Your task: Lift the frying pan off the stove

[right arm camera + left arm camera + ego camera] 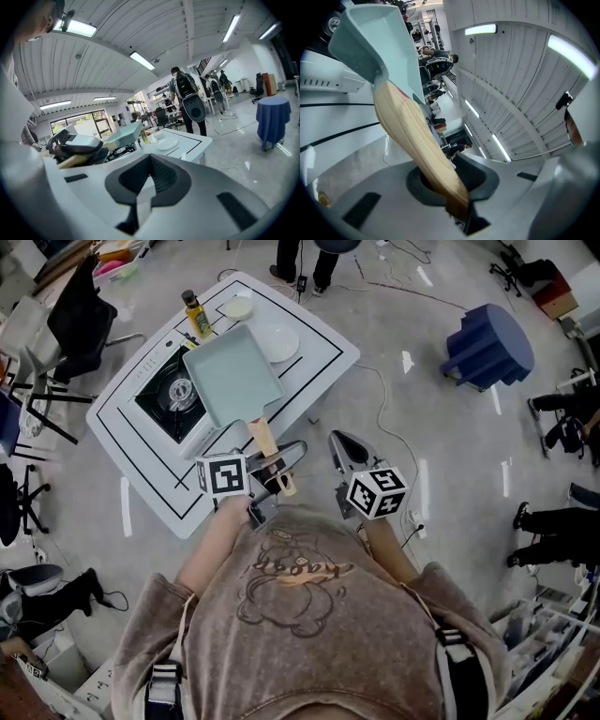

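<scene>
A rectangular pale teal frying pan (232, 376) with a wooden handle (265, 442) hangs over the right part of the portable gas stove (167, 401), whose burner shows uncovered to its left. My left gripper (279, 468) is shut on the handle's near end. In the left gripper view the handle (412, 136) runs from between the jaws of the left gripper (454, 187) up to the pan (379, 37). My right gripper (342, 448) stands shut and empty to the right, off the table. The right gripper view shows its jaws closed with the pan (125, 133) beyond.
On the white table (309, 367) behind the pan stand an oil bottle (196, 315), a white plate (277, 341) and a small bowl (237, 307). A black chair (80, 320) is at the left, a blue draped stool (487, 345) at the right. Cables cross the floor.
</scene>
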A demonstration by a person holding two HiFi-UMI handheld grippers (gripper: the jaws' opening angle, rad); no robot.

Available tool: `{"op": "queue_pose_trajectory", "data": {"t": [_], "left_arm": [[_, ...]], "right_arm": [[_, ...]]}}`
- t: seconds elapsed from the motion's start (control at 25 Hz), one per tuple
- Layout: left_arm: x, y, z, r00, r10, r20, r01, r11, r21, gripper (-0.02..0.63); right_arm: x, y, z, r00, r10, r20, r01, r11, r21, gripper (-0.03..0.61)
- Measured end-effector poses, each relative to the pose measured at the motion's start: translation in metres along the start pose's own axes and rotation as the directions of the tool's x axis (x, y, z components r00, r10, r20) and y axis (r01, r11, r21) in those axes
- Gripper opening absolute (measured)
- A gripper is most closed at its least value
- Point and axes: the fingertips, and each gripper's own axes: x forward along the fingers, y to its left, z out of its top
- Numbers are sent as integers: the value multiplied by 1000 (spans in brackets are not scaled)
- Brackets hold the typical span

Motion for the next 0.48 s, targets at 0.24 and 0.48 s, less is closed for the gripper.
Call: {"op": "queue_pose_trajectory", "data": {"t": [0.24,0.48], "left_arm": [[-2,-8,0,1000,-7,-4,7,1000,24,63],[-4,-10,3,1000,-10,9,10,1000,9,64]], "right_arm": [[-7,-2,-5,1000,-8,-2,8,1000,2,0],[-8,1,-3,1000,-3,-2,3,1000,-3,0]]}}
